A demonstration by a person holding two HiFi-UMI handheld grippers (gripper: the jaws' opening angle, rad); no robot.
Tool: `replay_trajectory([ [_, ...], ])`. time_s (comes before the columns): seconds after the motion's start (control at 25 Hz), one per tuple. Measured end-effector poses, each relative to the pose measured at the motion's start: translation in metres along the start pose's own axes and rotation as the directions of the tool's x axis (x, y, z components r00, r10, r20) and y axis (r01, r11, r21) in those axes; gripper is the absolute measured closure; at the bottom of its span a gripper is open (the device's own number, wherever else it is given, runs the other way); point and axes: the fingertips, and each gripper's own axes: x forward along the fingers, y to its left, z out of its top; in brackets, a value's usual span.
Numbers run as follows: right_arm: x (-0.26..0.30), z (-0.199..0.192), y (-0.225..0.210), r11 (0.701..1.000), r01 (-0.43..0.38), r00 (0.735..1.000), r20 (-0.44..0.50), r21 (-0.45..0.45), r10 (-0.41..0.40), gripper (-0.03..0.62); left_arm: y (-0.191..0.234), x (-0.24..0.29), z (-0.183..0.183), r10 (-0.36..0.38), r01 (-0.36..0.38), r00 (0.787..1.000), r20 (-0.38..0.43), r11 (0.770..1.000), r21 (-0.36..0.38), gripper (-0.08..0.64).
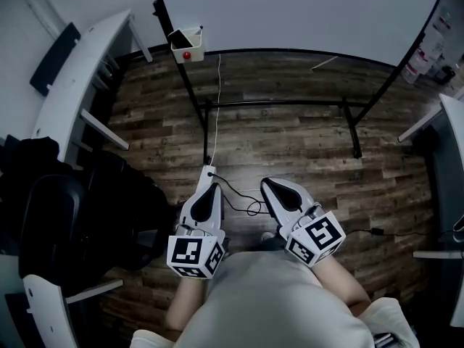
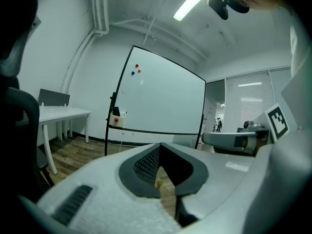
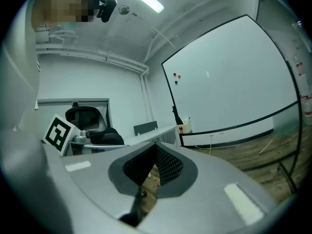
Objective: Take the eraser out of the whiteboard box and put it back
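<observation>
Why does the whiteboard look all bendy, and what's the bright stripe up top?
Left gripper view: the wide lens bows the whiteboard, and the ceiling light glares. Right gripper view: same bowing, dark round corners. Head view: its frame curves too.

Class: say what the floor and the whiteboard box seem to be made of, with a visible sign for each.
Floor: wood or wood-look laminate, matt; plank seams and grain show. Whiteboard box: probably plastic, white and smooth; thin, even walls.
</observation>
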Motion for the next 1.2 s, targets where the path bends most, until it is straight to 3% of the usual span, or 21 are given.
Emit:
replay_trajectory([
  [0.2, -0.013, 0.004, -0.017, 0.998, -0.045, 0.999, -0.014, -0.051, 0.044, 0.588, -0.015, 0.012, 0.001, 0.055, -0.055, 0.998, 0.031, 0.998, -0.006, 0.555],
  [0.4, -0.024, 0.005, -0.041, 0.997, -0.067, 0.998, -0.018, -0.046, 0.066, 0.586, -0.022, 0.015, 0.002, 0.139, -0.137, 0.988, 0.065, 0.990, -0.026, 0.555],
  [0.72, -0.016, 0.004, -0.060, 0.995, -0.097, 0.995, -0.026, -0.007, 0.097, 0.588, -0.016, 0.017, -0.004, 0.210, -0.208, 0.977, 0.028, 0.977, -0.046, 0.555],
  [1.2, 0.047, 0.016, -0.084, 0.997, -0.077, 0.996, -0.036, -0.019, 0.076, 0.588, 0.031, 0.085, 0.019, 0.147, -0.145, 0.989, 0.033, 0.988, -0.048, 0.555],
])
